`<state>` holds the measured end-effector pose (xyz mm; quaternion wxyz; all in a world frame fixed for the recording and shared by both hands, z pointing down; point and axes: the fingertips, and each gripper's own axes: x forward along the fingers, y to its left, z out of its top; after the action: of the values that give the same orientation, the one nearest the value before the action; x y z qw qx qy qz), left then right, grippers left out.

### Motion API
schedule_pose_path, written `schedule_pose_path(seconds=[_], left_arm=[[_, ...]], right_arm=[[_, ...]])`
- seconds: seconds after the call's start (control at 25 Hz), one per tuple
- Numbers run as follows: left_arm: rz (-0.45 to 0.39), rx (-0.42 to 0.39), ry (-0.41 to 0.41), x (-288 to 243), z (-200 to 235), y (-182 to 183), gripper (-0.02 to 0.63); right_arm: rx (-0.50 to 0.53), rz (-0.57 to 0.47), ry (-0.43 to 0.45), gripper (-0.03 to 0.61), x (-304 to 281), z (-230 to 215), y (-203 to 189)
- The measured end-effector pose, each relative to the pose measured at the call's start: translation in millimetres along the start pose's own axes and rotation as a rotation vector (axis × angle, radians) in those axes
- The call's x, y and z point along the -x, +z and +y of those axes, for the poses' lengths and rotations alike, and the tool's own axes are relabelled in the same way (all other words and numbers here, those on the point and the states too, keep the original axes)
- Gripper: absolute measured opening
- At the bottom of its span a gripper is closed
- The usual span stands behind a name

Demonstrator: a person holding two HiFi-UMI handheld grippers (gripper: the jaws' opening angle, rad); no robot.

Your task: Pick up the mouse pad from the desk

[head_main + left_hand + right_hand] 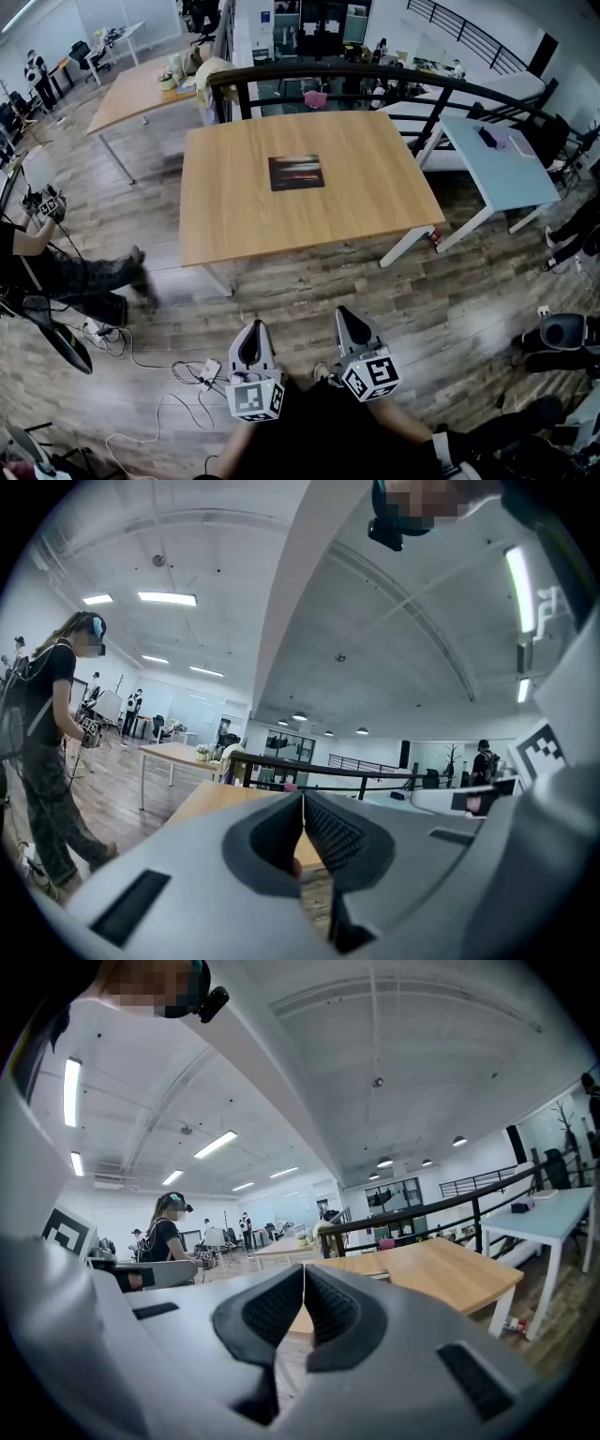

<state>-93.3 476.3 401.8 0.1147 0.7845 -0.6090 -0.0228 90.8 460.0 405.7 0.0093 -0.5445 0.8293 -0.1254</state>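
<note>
The pickup has not begun; this looks like the approach step. The left claw point(252, 330) and the right claw point(348, 319) are held side by side low in front of the person, both pointing roughly level toward the wooden surface point(225, 225) and well short of its near edge. In each gripper view the 2 ribbed jaws meet at the tips with nothing between them, so both claws are closed and empty.

The mouse pad point(296, 172), a dark square, lies flat about midway between the left and right edges of the surface and somewhat nearer the far edge than the near one. Nothing else shows on the surface.

The next move likely calls for bringing 1 claw forward over the near edge, spreading its jaws, and lowering it to a side of the pad. Because the pad is thin and lies flush, a jaw would probably have to slide under an edge or drag the pad toward the near edge to get a pinch.

Room is generous: the bare wood all round the pad leaves every side open. The floor point(309, 291) between the person and the near edge is open, with cables point(169, 375) lying to the left. A seated person point(66, 272) is well apart on the left, a white table point(506, 173) stands beside the far right corner, and a black railing point(328, 73) runs just behind the far edge.
</note>
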Motion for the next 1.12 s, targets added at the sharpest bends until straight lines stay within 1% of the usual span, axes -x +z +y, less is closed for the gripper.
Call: schedule_pose_path(seconds=[0.12,0.36,0.56,0.84,1.12], left_arm=[[0.008,-0.002,-0.014,-5.5,12.7,2.5,0.025],[0.025,0.002,-0.056,-13.0,33.7,6.3,0.025],[0.040,-0.002,-0.086,-23.1,49.3,-0.4,0.025],[0.069,0.010,-0.086,-51.5,56.7,-7.7,0.025],[0.089,-0.001,-0.068,-115.3,51.4,-14.6,0.025]], right_arm=[[0.016,-0.004,-0.012,0.031,-9.1,8.8,3.7],[0.023,-0.004,-0.033,0.031,-23.4,29.6,-2.9],[0.032,-0.011,-0.054,0.031,-41.3,41.4,-7.3],[0.012,0.007,-0.066,0.031,-68.3,23.8,-13.9],[0.021,0.007,-0.047,0.031,-119.8,-20.4,-4.8]])
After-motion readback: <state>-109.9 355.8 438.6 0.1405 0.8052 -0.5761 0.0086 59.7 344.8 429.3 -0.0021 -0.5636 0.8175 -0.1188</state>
